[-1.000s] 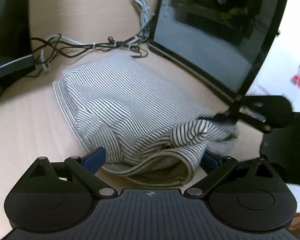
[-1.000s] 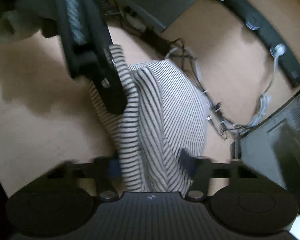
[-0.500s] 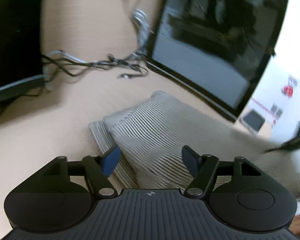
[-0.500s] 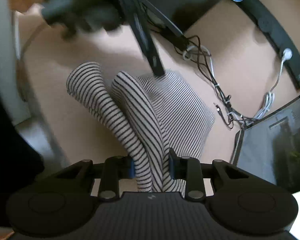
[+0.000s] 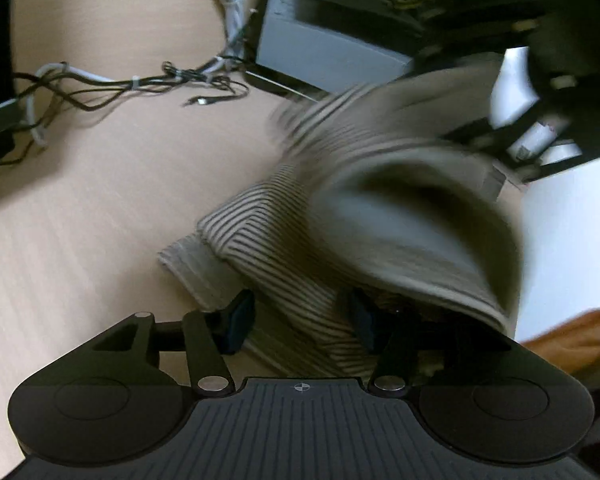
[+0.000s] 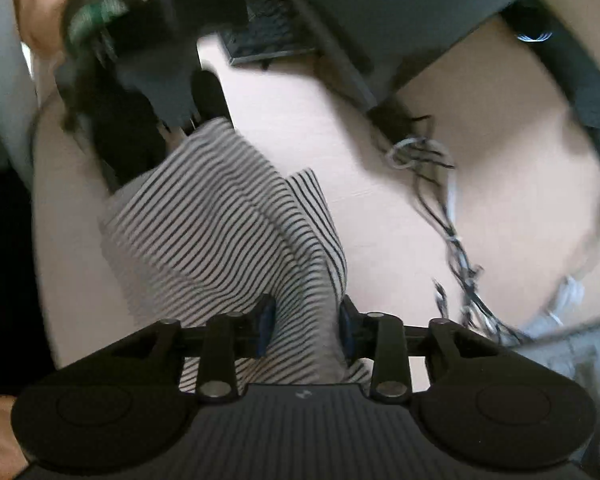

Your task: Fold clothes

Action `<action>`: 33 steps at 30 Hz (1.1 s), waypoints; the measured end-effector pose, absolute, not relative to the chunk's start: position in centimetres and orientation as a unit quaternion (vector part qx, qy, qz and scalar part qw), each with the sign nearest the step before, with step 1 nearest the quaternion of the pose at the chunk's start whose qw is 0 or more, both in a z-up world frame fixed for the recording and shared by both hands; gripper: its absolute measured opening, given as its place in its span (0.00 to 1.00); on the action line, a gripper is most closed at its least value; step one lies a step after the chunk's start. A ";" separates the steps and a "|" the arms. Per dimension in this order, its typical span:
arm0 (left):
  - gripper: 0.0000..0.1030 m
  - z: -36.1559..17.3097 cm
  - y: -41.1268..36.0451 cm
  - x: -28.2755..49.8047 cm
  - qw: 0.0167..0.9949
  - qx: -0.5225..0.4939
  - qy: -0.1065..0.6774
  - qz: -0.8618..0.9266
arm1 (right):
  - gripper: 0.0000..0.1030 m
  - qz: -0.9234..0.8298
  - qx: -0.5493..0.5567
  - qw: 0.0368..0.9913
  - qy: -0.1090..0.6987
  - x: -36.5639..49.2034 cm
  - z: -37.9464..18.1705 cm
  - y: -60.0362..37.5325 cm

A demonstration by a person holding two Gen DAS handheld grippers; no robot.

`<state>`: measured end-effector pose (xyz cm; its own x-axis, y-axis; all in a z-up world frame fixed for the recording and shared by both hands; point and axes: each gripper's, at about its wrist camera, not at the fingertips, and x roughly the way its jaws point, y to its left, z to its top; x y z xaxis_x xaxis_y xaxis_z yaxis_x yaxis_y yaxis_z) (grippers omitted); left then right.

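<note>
Both our hand-held grippers, left (image 5: 300, 312) and right (image 6: 304, 320), now clamp the shirt (image 6: 220, 232), lifted off the worktop (image 5: 100, 200) since a second ago; a fold looks underway.

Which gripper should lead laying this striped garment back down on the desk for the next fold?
Probably the right gripper: its fingers sit on a bunched fold of the striped garment, sharply in view. The left gripper also straddles cloth, but that side is blurred and billowing over the desk.
</note>
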<state>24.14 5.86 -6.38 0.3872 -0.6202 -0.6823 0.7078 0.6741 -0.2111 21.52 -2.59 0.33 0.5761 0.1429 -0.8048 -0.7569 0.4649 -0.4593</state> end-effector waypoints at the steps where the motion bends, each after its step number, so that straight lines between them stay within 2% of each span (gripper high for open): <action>1: 0.57 -6.1 6.6 24.1 0.837 0.046 0.386 -0.386 | 0.36 0.296 -0.428 0.774 0.361 22.6 -0.4 -2.7; 3: 0.62 -5.7 8.2 24.1 0.849 0.024 0.388 -0.358 | 0.41 0.311 -0.425 0.767 0.366 24.8 -1.7 -2.9; 6: 0.70 -3.9 9.8 23.7 0.866 0.012 0.374 -0.332 | 0.54 0.319 -0.407 0.772 0.369 27.2 -3.0 -3.4; 9: 0.71 -1.8 10.8 23.3 0.879 0.007 0.354 -0.320 | 0.61 0.314 -0.379 0.792 0.363 27.9 -2.9 -4.2; 15: 0.68 2.2 8.3 22.3 0.887 0.029 0.295 -0.353 | 0.61 0.269 -0.343 0.839 0.325 26.4 -1.7 -6.0; 22: 0.68 -1.3 1.0 23.7 0.835 0.118 0.333 -0.422 | 0.61 0.153 -0.336 0.895 0.252 24.0 0.7 -8.2; 25: 0.60 -3.0 0.4 26.1 0.834 0.113 0.366 -0.397 | 0.61 0.126 -0.286 0.922 0.229 22.4 2.5 -9.3; 26: 0.59 -3.3 0.5 26.7 0.833 0.107 0.375 -0.393 | 0.60 0.125 -0.260 0.931 0.223 21.9 3.1 -9.7; 27: 0.59 -3.6 0.6 27.0 0.831 0.103 0.380 -0.392 | 0.52 0.128 -0.229 0.938 0.225 21.7 3.4 -10.0; 28: 0.59 -3.8 0.7 27.2 0.830 0.100 0.382 -0.393 | 0.38 0.134 -0.196 0.944 0.230 21.6 3.5 -10.2; 29: 0.59 -3.8 0.6 27.2 0.829 0.101 0.383 -0.394 | 0.33 0.141 -0.159 0.947 0.239 21.7 3.3 -10.4; 30: 0.59 -3.8 0.4 27.2 0.829 0.103 0.383 -0.394 | 0.29 0.146 -0.132 0.948 0.251 22.0 2.5 -10.4; 33: 0.59 -4.2 0.3 27.9 0.828 0.101 0.386 -0.393 | 0.28 0.144 -0.084 0.942 0.292 23.4 -0.5 -10.1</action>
<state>27.94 0.29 -4.17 0.3931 -0.5732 -0.7190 0.7297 0.6703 -0.1354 23.41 -10.09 -0.51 0.7883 0.2219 -0.5739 -0.3197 0.9446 -0.0739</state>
